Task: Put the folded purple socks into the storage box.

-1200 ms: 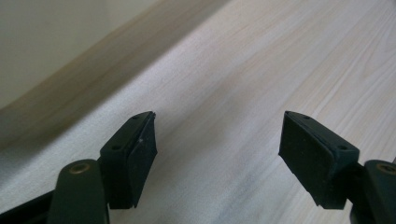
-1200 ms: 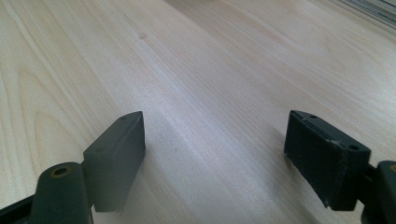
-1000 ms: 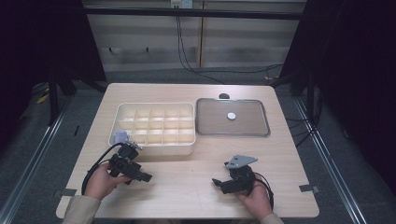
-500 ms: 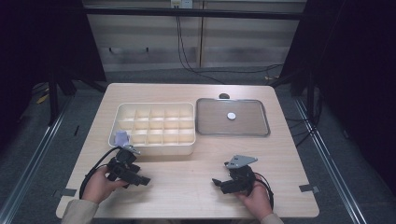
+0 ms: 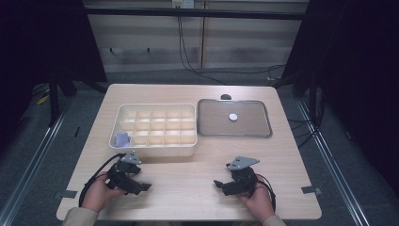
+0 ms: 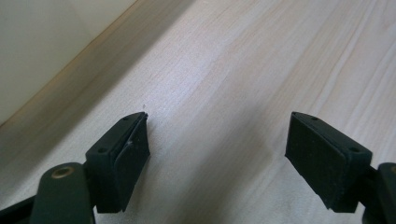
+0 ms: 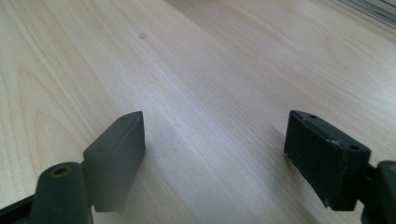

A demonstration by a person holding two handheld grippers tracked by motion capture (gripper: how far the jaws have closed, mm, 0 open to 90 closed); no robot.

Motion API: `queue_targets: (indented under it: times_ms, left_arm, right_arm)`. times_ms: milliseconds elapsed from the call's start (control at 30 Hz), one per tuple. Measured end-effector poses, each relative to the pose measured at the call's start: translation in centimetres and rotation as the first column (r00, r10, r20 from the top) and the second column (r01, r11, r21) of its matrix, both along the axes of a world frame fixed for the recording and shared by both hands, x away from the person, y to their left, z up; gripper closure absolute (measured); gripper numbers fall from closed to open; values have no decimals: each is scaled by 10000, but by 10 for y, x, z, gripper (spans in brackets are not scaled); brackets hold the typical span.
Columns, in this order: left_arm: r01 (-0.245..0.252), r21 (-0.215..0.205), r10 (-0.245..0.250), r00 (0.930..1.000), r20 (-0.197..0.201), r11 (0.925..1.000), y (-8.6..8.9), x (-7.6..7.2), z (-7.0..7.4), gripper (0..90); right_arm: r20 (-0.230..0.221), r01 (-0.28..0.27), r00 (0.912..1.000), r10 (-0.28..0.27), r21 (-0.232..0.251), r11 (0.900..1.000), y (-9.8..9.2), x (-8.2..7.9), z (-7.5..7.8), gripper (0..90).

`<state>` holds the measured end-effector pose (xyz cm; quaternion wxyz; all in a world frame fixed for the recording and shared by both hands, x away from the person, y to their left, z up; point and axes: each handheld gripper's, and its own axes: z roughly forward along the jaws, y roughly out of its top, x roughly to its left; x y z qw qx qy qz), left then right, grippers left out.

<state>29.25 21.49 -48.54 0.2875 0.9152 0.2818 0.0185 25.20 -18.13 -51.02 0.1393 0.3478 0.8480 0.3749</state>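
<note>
Left gripper [image 5: 141,187] has pulled back from the divided tray [image 5: 155,149] toward the table's [image 5: 188,188] near edge, jaws just opening wider, nothing between. Pale purple piece [image 5: 122,139], probably paper, sits in the tray's near-left compartment. Right gripper [image 5: 221,184] released, empty, near edge.

- Left gripper [image 5: 141,187]: held low in the left hand [image 5: 101,193], jaws wide apart, just opened further, nothing between.
- Right gripper [image 5: 219,184]: held in the right hand [image 5: 256,197], jaws wide apart, empty.
</note>
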Motion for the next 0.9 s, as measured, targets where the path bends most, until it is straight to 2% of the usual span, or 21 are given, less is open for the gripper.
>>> queue_targets:
  times_ms: [100,367,467,500,700,900]
  left_arm:
    - [30,-67,-28,9997,232,10000,1,-2,-2,197]
    - [6,136,-20,9950,999,9999,-5,-11,-7,155]
    - [-48,-69,56,9932,1161,10000,-5,-13,-9,136]
    - [-76,-31,79,9929,1187,10000,-5,-13,-9,136]
    - [29,-407,29,9898,1421,9992,-2,-14,-13,103]
    - [5,-588,79,9896,1439,9983,-4,-15,-16,62]
  right_arm:
    - [1,-1,10000,1,0,10000,0,0,0,202]
    - [-2,7,10000,-7,0,10000,0,0,0,202]
    - [-4,7,10000,-7,0,10000,0,0,0,202]
    - [-5,8,10000,-8,0,10000,0,0,0,202]
    - [-4,8,10000,-8,-1,10000,0,0,0,202]
    - [-4,5,10000,-5,-4,10000,0,0,0,202]
